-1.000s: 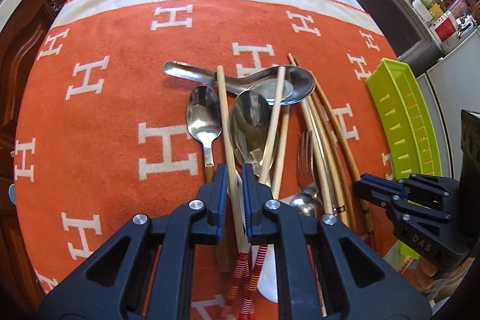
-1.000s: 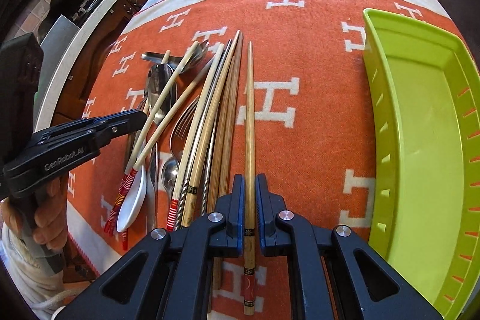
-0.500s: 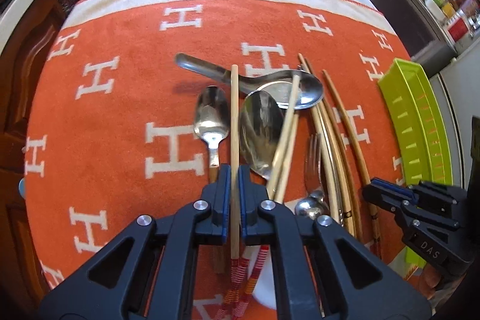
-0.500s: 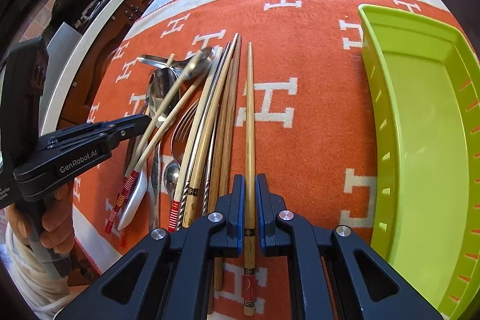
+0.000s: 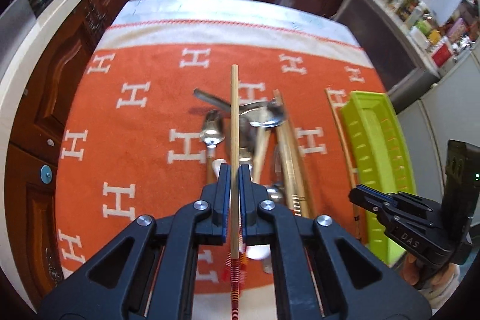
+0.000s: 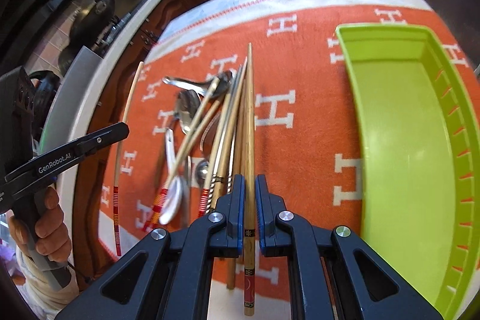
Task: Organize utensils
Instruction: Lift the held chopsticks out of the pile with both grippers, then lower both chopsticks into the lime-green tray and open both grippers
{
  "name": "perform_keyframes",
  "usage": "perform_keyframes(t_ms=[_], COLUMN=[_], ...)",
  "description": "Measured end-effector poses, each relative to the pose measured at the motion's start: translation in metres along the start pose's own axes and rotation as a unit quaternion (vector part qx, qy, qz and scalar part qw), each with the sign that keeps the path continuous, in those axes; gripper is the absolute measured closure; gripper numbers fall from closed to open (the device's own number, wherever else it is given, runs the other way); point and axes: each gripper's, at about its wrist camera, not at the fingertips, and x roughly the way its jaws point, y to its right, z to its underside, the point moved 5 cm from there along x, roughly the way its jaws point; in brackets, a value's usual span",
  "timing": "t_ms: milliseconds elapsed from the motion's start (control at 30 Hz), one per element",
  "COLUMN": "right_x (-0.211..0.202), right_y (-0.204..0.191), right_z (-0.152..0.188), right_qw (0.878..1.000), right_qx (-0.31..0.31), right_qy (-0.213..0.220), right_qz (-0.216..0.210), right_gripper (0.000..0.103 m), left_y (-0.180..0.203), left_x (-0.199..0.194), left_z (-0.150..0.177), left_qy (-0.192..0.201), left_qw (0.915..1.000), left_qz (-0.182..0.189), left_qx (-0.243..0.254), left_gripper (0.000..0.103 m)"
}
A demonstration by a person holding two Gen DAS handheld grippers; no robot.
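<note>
My left gripper (image 5: 235,170) is shut on a pale wooden chopstick with a red-striped end (image 5: 234,122) and holds it lifted above the pile; it also shows in the right wrist view (image 6: 127,113). My right gripper (image 6: 249,180) is shut on a brown bamboo chopstick with a red end (image 6: 248,116), raised over the cloth. The pile of spoons, a fork and several chopsticks (image 5: 264,137) lies on the orange cloth (image 5: 144,122); it also shows in the right wrist view (image 6: 201,122). The lime green tray (image 6: 399,140) lies right of the pile.
The orange cloth with white H marks covers a table with a white far edge (image 5: 210,11). Dark wooden cabinets (image 5: 60,74) and a countertop surround it. A pan (image 6: 93,14) sits on a stove at the far left.
Both grippers have risen, each lifting its chopstick off the cloth. The pile and tray now look smaller and farther away. The pile's utensils stay in place.
</note>
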Motion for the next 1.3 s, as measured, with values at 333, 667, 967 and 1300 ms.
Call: perform_keyframes(t_ms=[333, 667, 967, 1300], right_x=[-0.074, -0.116, -0.110, -0.107], right_y=[0.030, 0.102, 0.153, 0.167], right_z=[0.003, 0.002, 0.015, 0.011], right_qw=[0.999, 0.994, 0.990, 0.981], right_qx=[0.012, 0.025, 0.065, 0.080], right_qy=[0.044, 0.057, 0.027, 0.043], right_qz=[0.008, 0.089, 0.121, 0.173], right_gripper=[0.096, 0.096, 0.085, 0.081], left_y=[0.110, 0.211, 0.230, 0.205], left_x=[-0.017, 0.047, 0.094, 0.078], left_z=[-0.007, -0.003, 0.017, 0.022], left_qy=[0.009, -0.056, -0.099, -0.078], left_qw=[0.9973, 0.9900, 0.9882, 0.9938], left_qz=[0.070, 0.129, 0.116, 0.075], left_qx=[0.022, -0.006, -0.005, 0.026], left_gripper=[0.100, 0.100, 0.100, 0.099])
